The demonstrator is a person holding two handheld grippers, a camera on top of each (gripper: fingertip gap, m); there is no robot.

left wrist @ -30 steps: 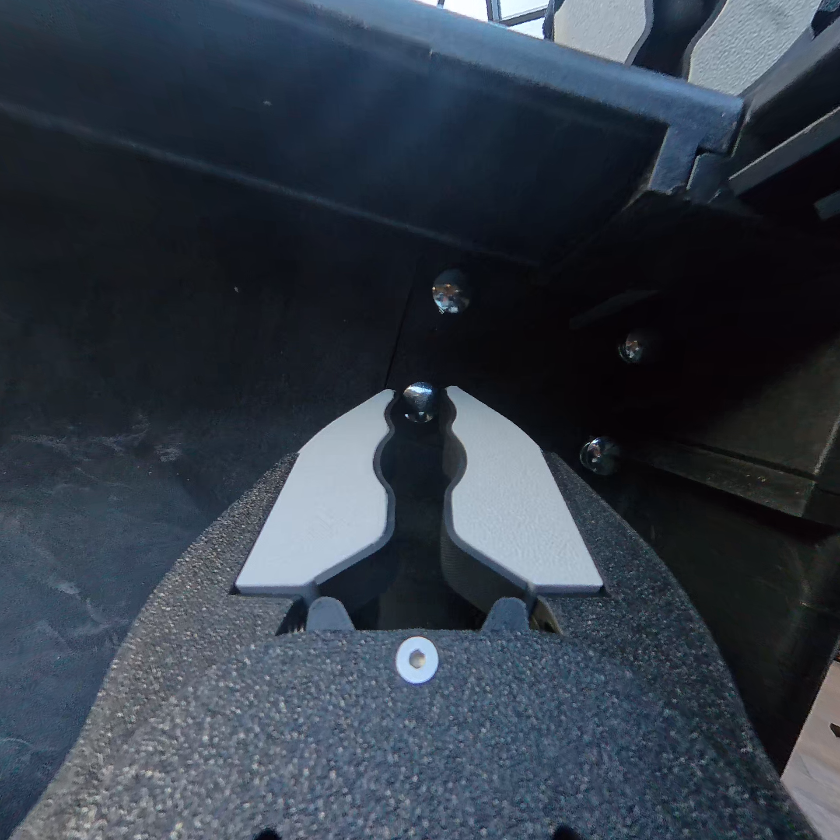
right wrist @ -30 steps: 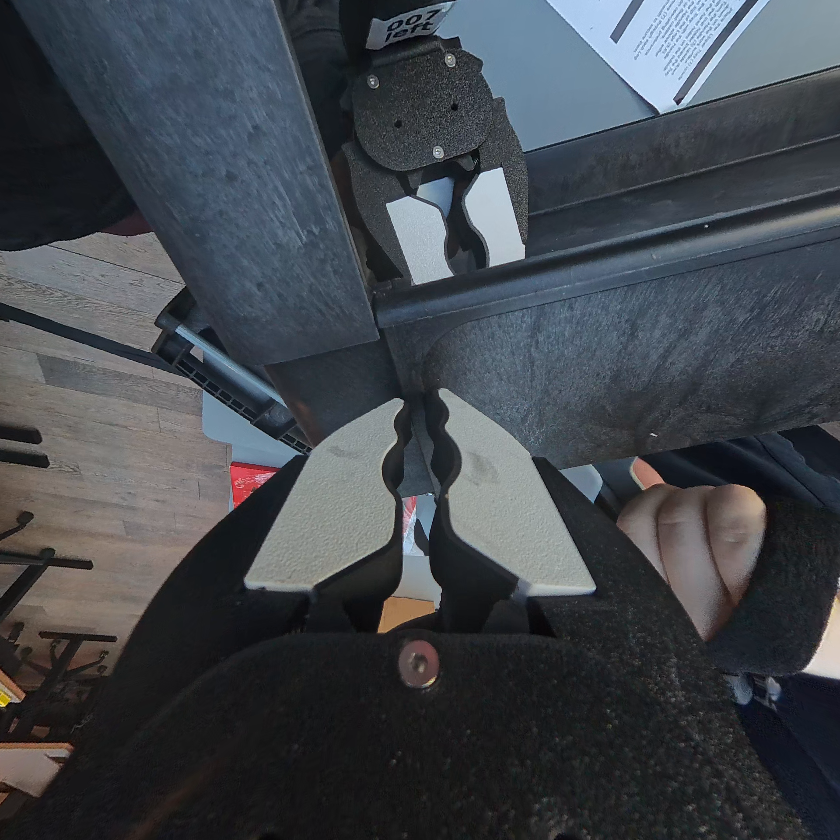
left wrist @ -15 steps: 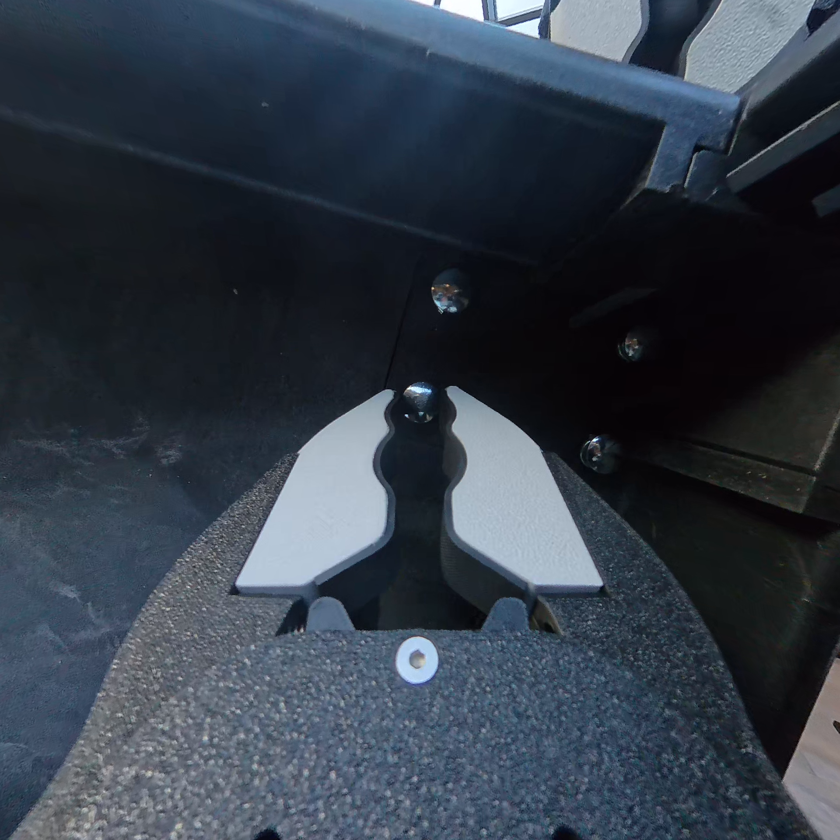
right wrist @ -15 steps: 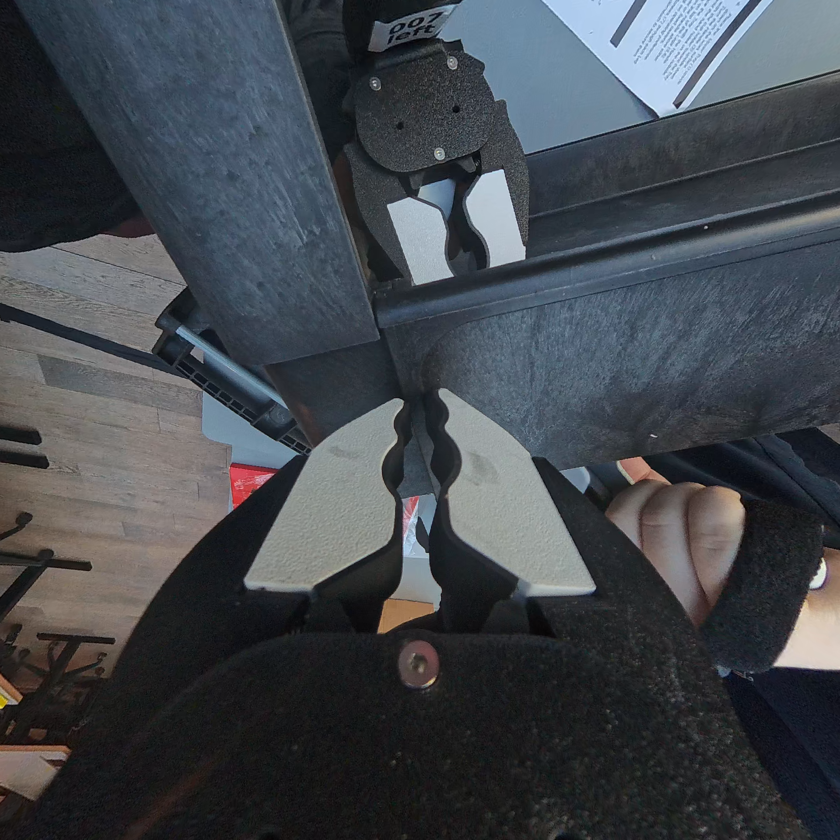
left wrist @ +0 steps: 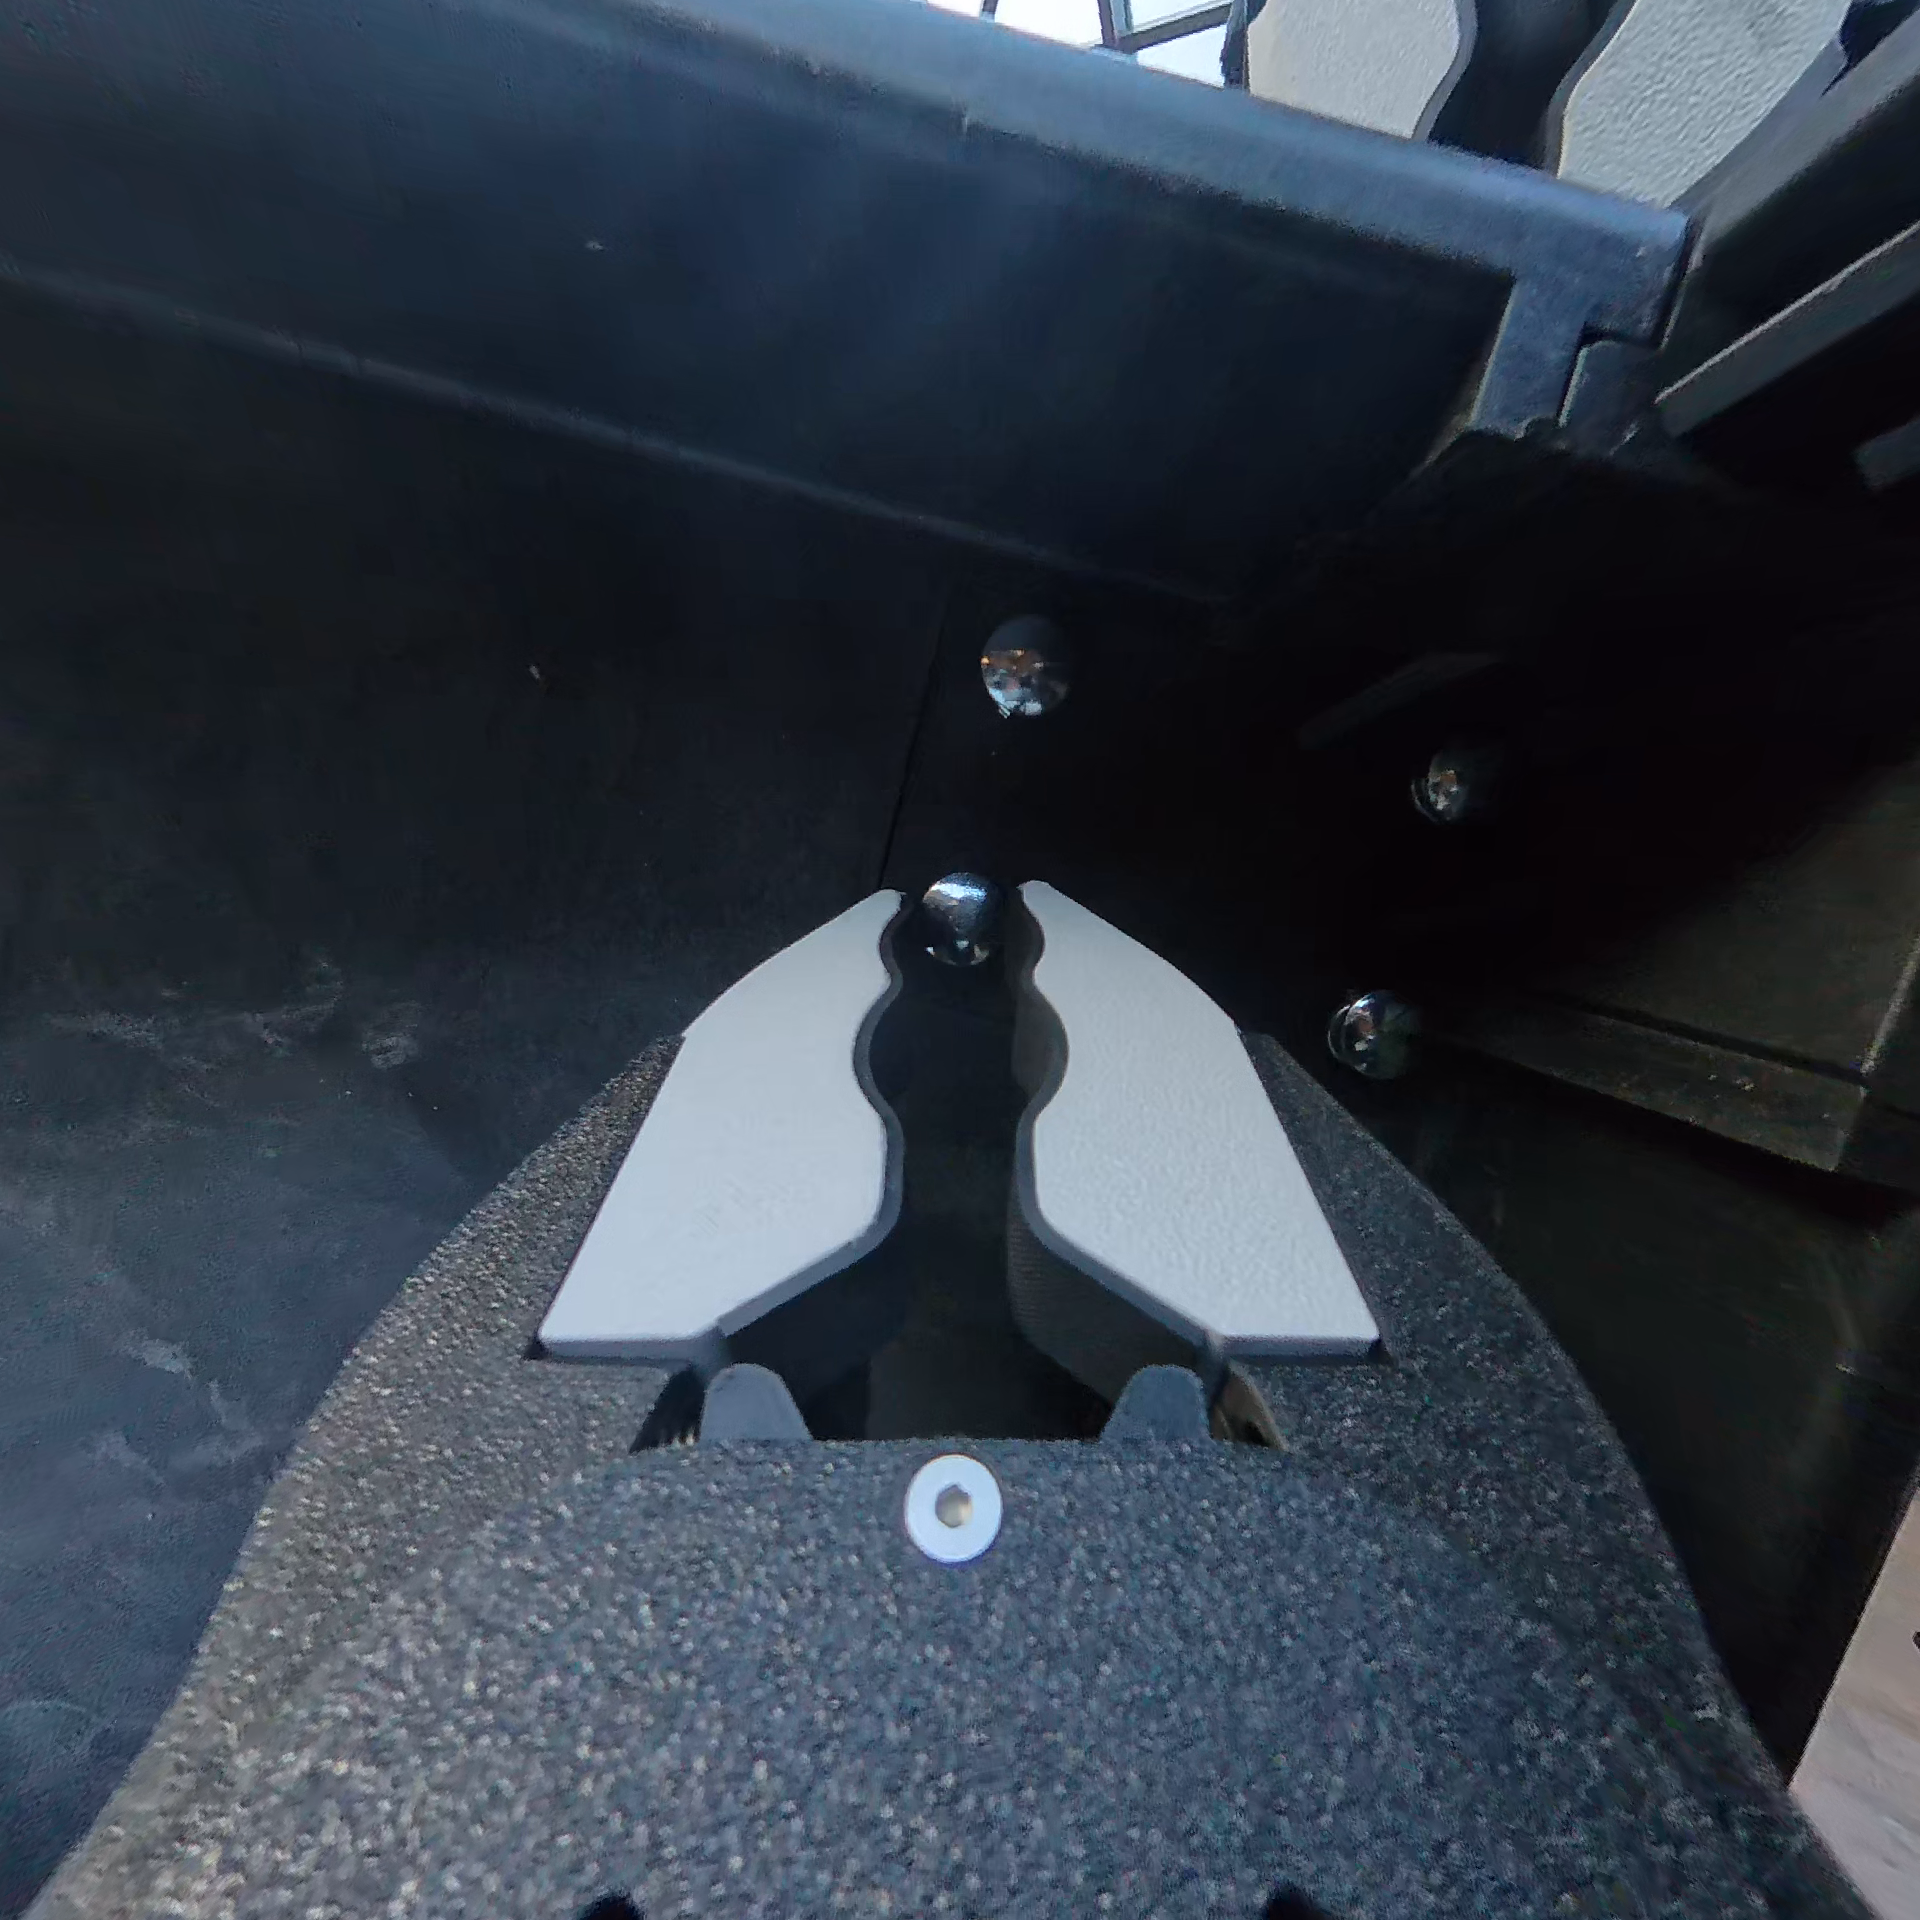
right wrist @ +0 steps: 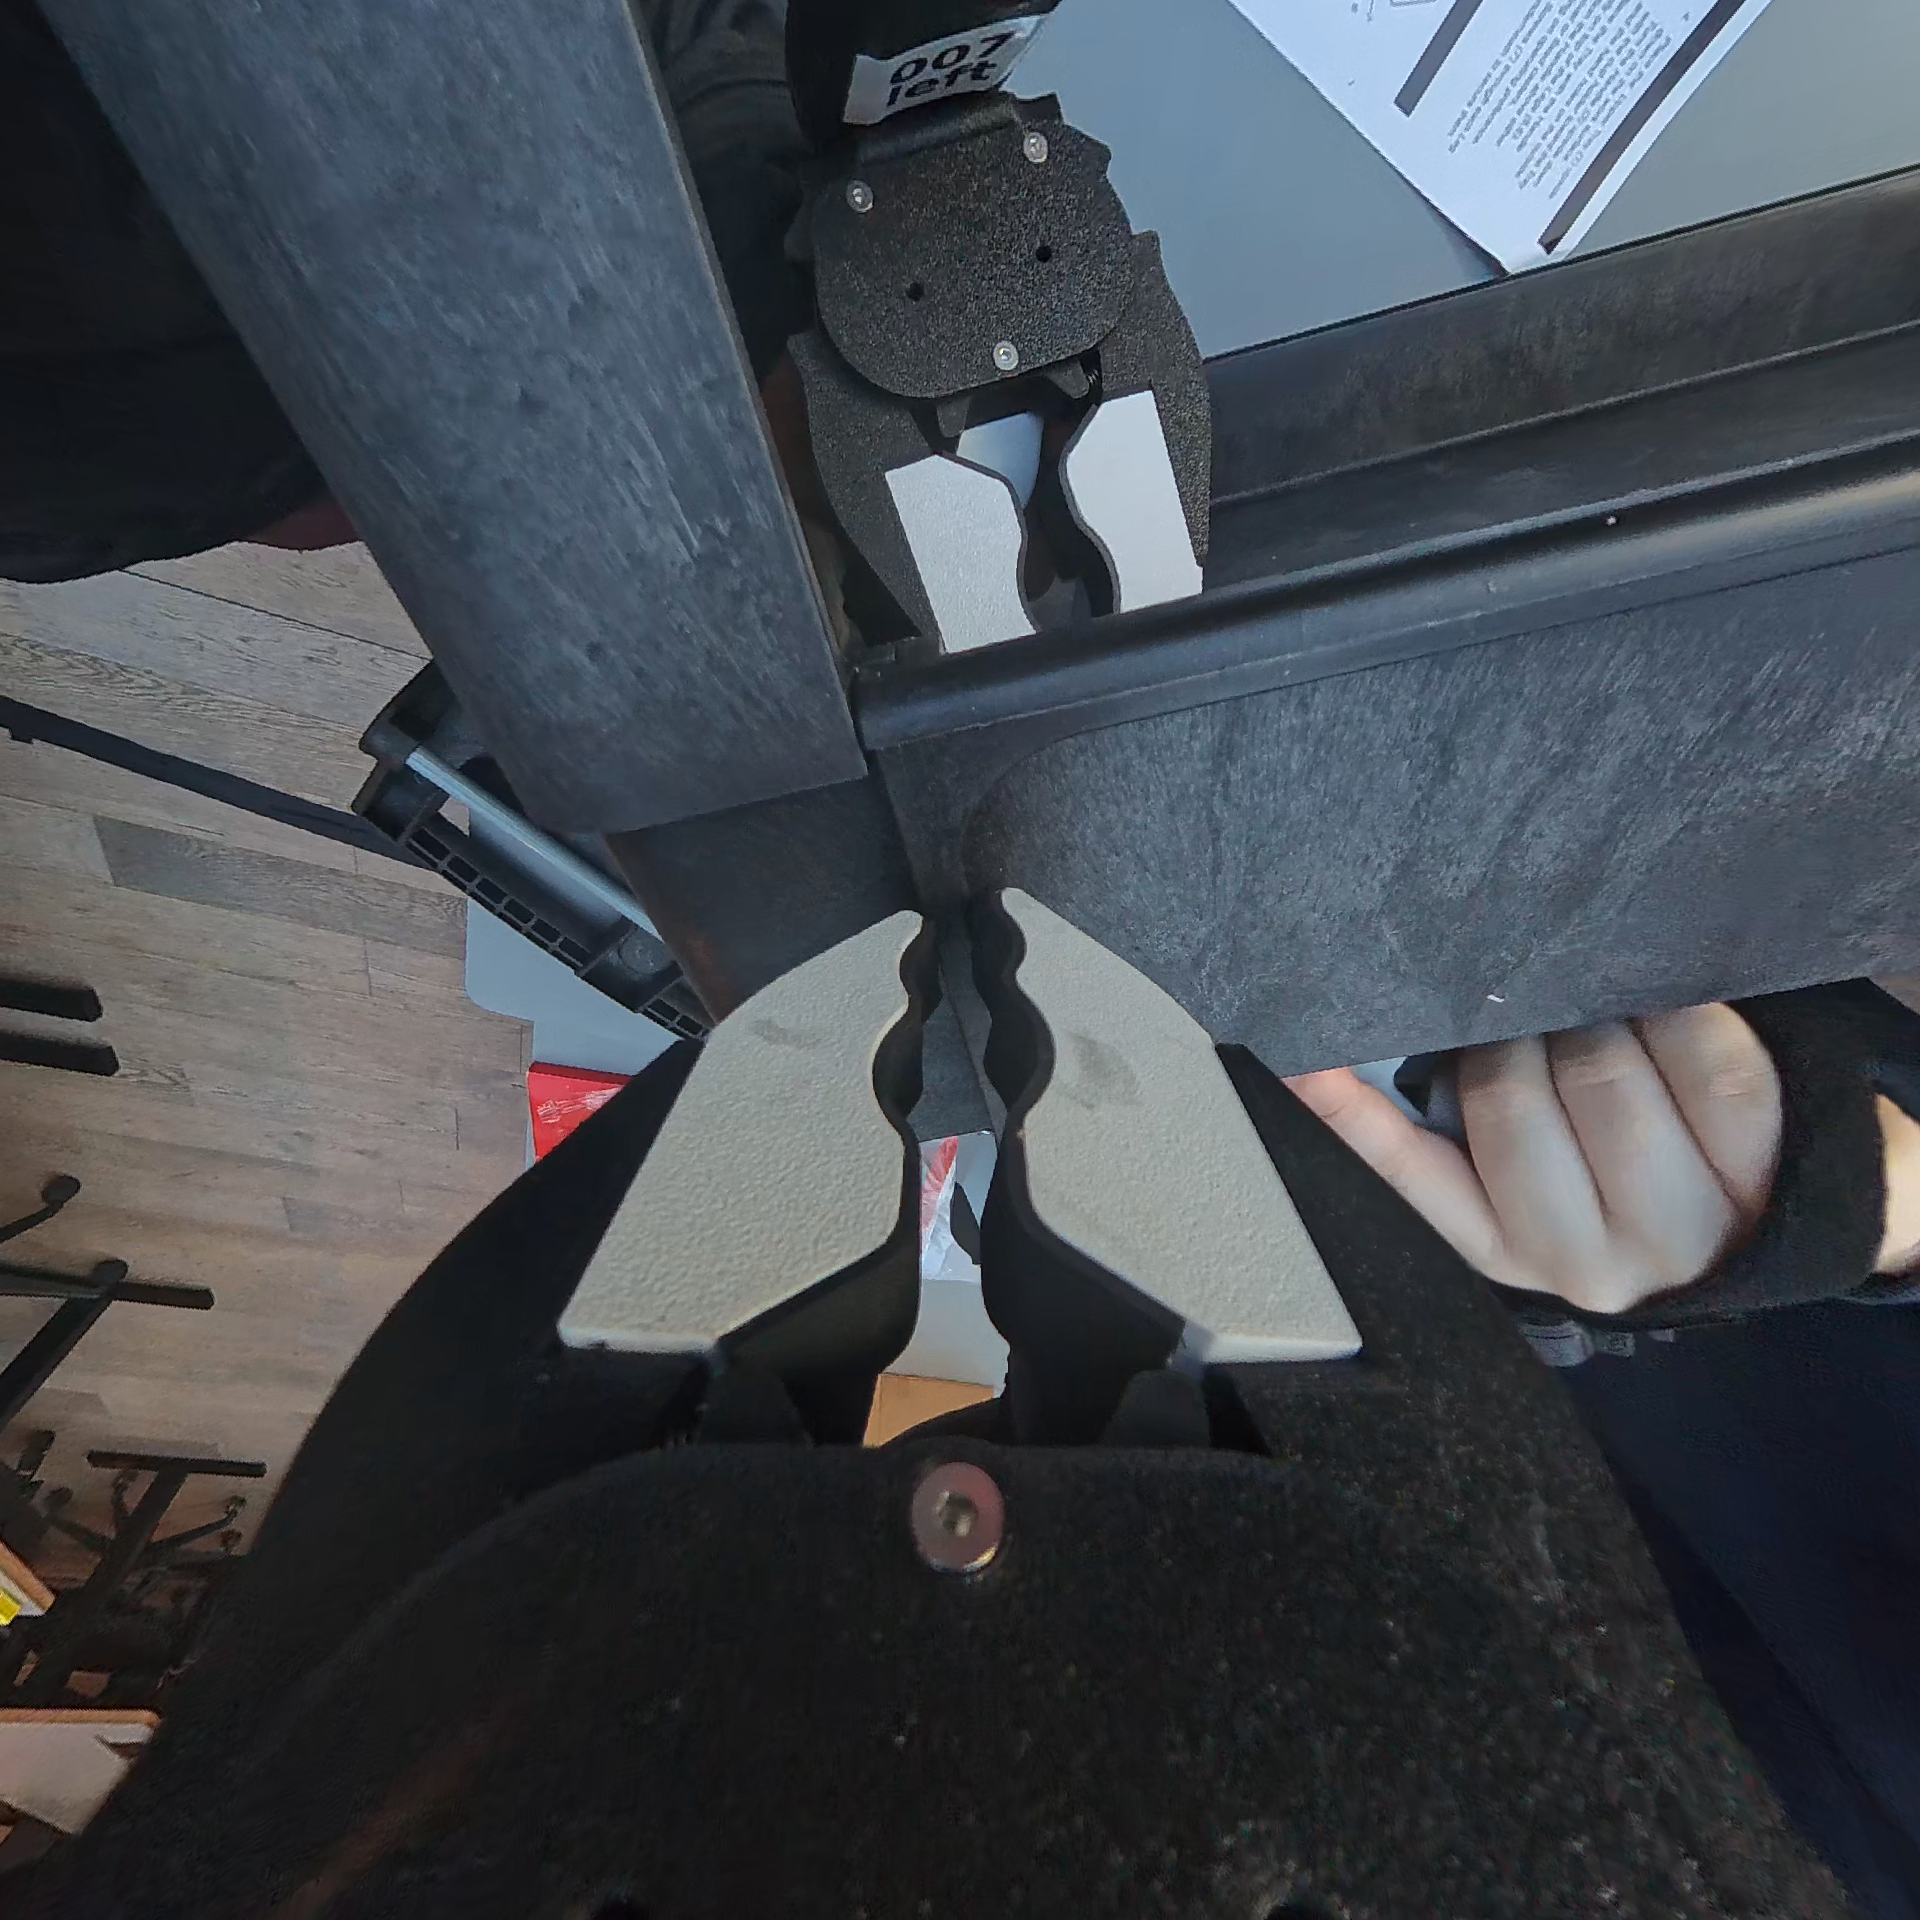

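Observation:
In the left wrist view my left gripper is inside a dark corner of a black wooden frame. Its fingertips sit on either side of a shiny round bolt head and close on it. In the right wrist view my right gripper is shut on a thin edge at the joint between a black post and a black panel. The left gripper shows beyond the panel's rail, pointing toward me. The right gripper's pale fingers show above the frame in the left wrist view.
Three more shiny bolt heads sit in the corner brackets. A person's bare hand with a dark sleeve is under the panel at right. A printed paper sheet lies on a grey surface; wood floor at left. My right fingertips sit around 9 cm from my left ones.
The hand under the panel has shifted and its fingers have loosened from a fist. Both grippers hold the same places.

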